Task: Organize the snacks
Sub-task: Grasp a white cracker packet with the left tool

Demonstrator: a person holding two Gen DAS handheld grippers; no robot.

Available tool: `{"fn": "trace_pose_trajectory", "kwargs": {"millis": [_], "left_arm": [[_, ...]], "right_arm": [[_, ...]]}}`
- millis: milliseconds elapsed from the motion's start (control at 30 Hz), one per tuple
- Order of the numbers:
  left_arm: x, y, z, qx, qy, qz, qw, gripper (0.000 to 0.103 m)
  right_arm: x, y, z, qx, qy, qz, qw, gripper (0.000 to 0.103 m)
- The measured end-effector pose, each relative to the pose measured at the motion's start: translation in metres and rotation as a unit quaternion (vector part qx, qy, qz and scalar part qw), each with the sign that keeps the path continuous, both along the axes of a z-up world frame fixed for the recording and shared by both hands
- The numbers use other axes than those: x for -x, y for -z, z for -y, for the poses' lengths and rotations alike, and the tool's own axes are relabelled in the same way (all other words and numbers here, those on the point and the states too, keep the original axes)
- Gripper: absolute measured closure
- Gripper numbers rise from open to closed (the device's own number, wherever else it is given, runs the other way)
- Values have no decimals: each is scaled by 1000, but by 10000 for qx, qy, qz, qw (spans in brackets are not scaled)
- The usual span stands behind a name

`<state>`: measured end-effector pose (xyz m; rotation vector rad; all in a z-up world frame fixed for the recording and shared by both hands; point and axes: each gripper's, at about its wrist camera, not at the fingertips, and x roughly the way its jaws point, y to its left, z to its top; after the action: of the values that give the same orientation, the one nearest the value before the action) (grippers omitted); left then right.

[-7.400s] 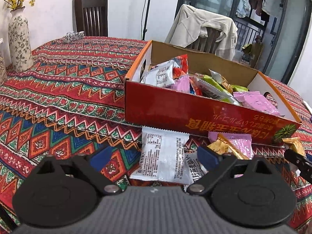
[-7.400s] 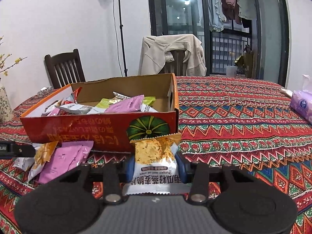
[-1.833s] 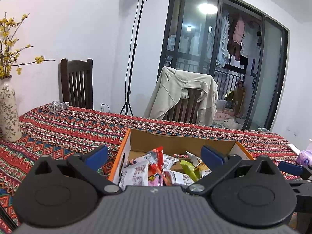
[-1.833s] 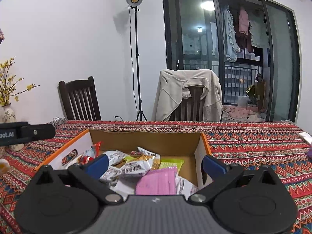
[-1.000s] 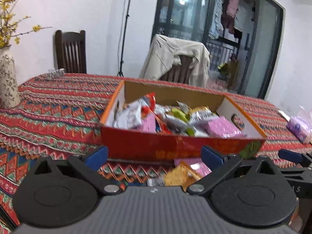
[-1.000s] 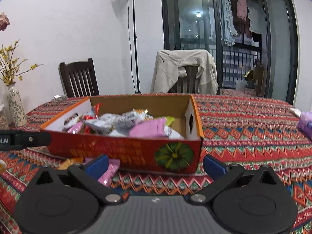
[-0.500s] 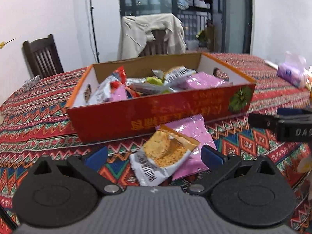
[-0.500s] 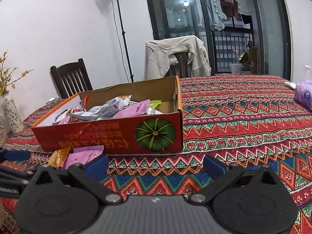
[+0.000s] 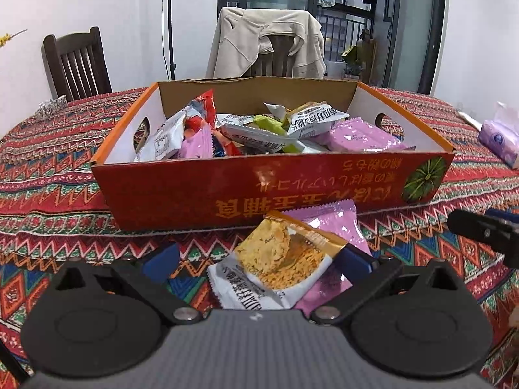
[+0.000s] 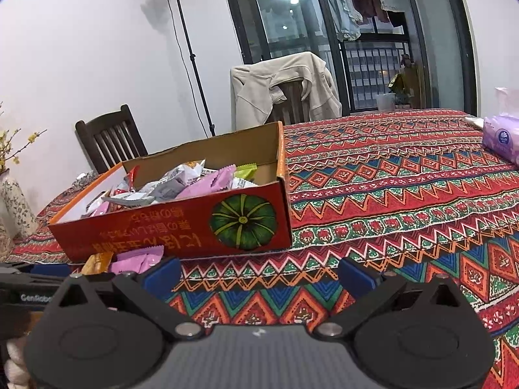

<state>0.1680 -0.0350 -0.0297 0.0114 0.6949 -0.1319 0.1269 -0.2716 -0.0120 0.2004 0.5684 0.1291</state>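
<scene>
A red cardboard box (image 9: 181,191) (image 10: 181,227) full of snack packets stands on the patterned tablecloth. In front of it lie a yellow-and-white cracker packet (image 9: 275,265) on top of a pink packet (image 9: 331,223). My left gripper (image 9: 258,261) is open, its blue pads either side of the cracker packet, not closed on it. My right gripper (image 10: 259,274) is open and empty over bare cloth to the right of the box. The pink packet (image 10: 138,261) and an orange packet corner (image 10: 95,262) show at its left.
A purple tissue pack (image 9: 499,137) (image 10: 501,137) lies at the table's right. A chair with a beige jacket (image 9: 266,45) and a dark wooden chair (image 9: 76,61) stand behind the table. A vase (image 10: 16,207) stands at the left. The right gripper's finger (image 9: 480,230) shows in the left view.
The left gripper has moved down and closer to the cracker packet, which now lies between its pads. The right gripper has swung right and lower over the cloth.
</scene>
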Motion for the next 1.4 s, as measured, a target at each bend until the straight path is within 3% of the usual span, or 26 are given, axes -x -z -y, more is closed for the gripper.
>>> {"fn": "trace_pose_trajectory", "kwargs": {"millis": [67,367,567,933,1000,1200,1400], "left_arm": [[-1,1,2,75,48,17,10000,1],[4,-2,6,184,337,162,9991,36],[12,-5,-2,395,225,34,9990,51],[36,-18,-26,510,13,312,9982,55],[39,-20,-31,529,-50,366,9979,66],[45,-21,-48,713,-132,450,9964,83],[44,-18,-59,886,-160,402,9951,85]], "right_arm": [[-1,0,0,3,14,-30,10000,0],[-1,2,1,-1,30,-75,10000,0],[-1,2,2,-6,25,-87,10000,0],[-2,5,-3,31,-41,-84,10000,0],[-2,5,-4,62,-55,-91,9999,0],[-6,8,-11,208,-43,-130,9997,0],[-5,10,-19,440,-26,-134,9989,0]]}}
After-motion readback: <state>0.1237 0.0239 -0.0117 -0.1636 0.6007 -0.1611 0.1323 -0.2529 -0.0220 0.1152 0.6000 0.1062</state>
